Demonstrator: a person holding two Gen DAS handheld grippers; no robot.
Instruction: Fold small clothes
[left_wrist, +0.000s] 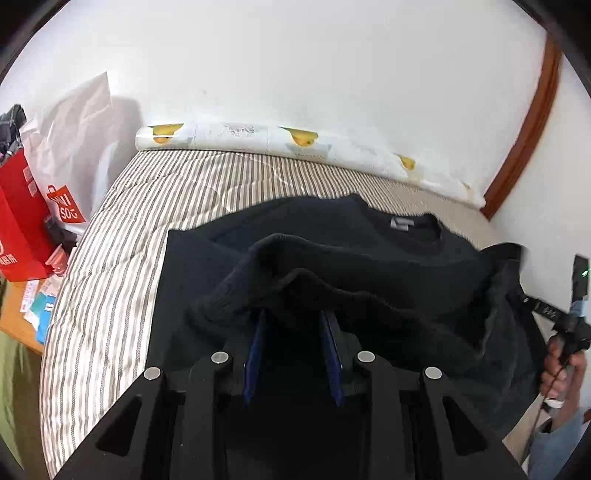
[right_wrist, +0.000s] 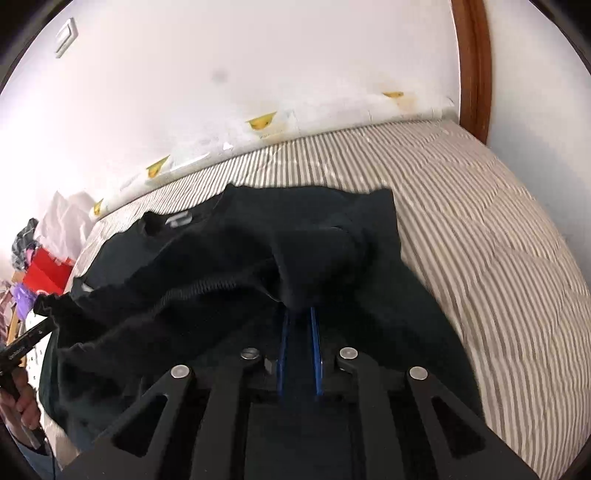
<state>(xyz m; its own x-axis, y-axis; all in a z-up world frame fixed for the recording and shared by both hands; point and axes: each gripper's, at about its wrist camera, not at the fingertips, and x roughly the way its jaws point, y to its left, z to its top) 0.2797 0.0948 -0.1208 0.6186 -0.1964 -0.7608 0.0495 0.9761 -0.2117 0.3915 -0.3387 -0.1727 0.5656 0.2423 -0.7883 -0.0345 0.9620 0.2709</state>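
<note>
- Far left of the bed, a red cardboard box (left_wrist: 20, 218) and a crumpled white shopping bag with a red logo (left_wrist: 72, 147) sit beside the mattress edge.
- A striped grey-and-cream quilted bedspread (left_wrist: 122, 236) covers the bed; along the far wall lies a rolled white sheet with yellow prints (left_wrist: 295, 142).
- The black knitted sweater (left_wrist: 332, 236) lies on the bedspread, its neck and grey label (left_wrist: 400, 223) towards the far wall, the body spread flat there.
- Its ribbed hem (right_wrist: 207, 286) is lifted off the bed at the near side and sags in a soft arc between the two tools, so the cloth doubles over the flat part.
- The left gripper (left_wrist: 293, 314) has its blue-padded fingers (left_wrist: 258, 339) set fairly wide, their tips buried under the raised hem; I cannot tell whether they pinch the knit.
- The right gripper (right_wrist: 299, 314) has its blue pads (right_wrist: 283, 347) drawn close together, with a bunched fold of the sweater caught between the tips.
- At the right, a brown wooden door frame (left_wrist: 532, 122) rises beside the bed.
</note>
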